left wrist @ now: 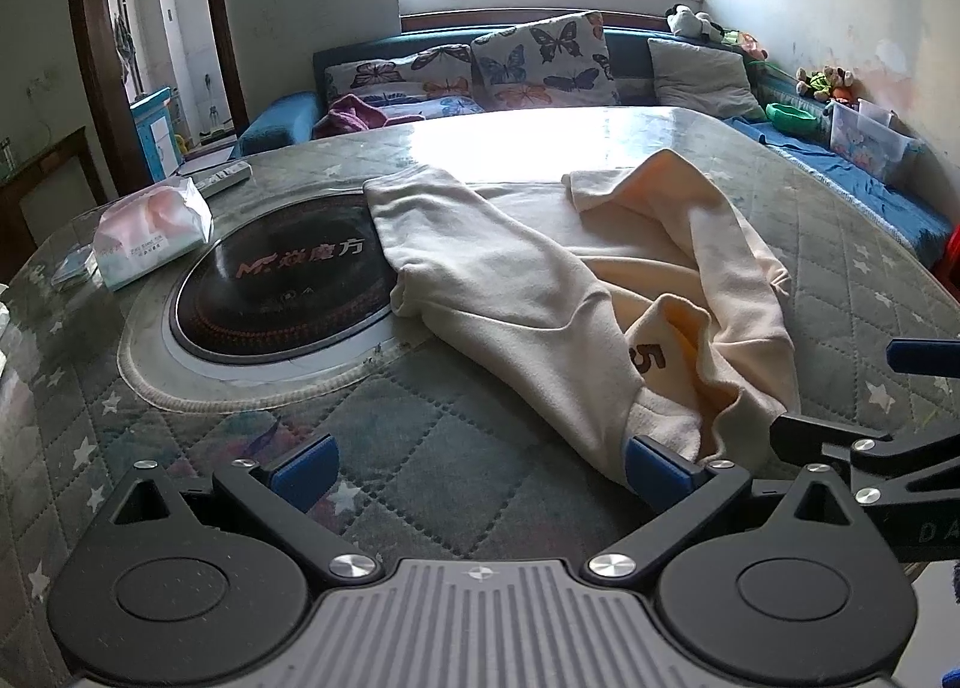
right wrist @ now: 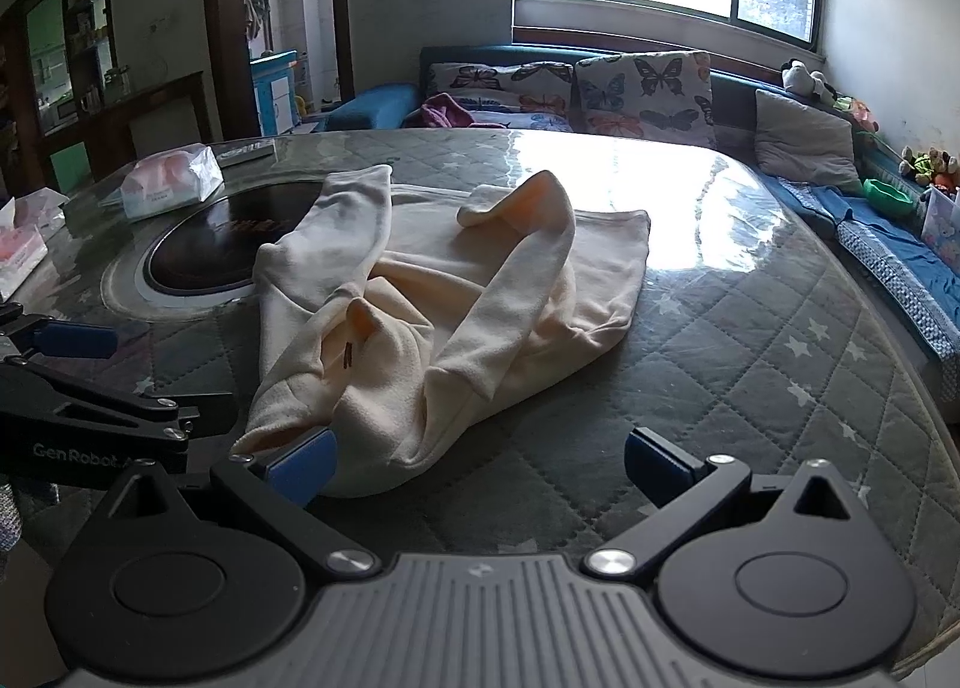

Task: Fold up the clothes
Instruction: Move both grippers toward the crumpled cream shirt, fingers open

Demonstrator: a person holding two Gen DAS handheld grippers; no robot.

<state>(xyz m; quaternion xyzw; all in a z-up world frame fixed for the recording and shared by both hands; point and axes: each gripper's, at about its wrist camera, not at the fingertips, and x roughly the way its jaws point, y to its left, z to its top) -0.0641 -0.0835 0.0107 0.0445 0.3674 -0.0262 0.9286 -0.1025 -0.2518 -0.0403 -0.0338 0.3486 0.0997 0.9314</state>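
Note:
A cream sweatshirt (left wrist: 540, 292) lies crumpled on the quilted round table (left wrist: 420, 448), both sleeves thrown across its body and a dark "5" showing in a fold. My left gripper (left wrist: 480, 472) is open just in front of its near edge; the right blue pad touches the cloth, with nothing between the fingers. In the right wrist view the same sweatshirt (right wrist: 420, 316) lies ahead and to the left. My right gripper (right wrist: 480, 466) is open too, its left pad against the garment's near hem. Each gripper shows at the edge of the other's view.
A black induction hob (left wrist: 282, 292) is set into the table left of the garment, partly under one sleeve. A tissue pack (left wrist: 150, 235) and a remote lie beyond it; a tissue box (right wrist: 21, 244) sits at far left. A sofa with butterfly cushions (left wrist: 540, 57) stands behind.

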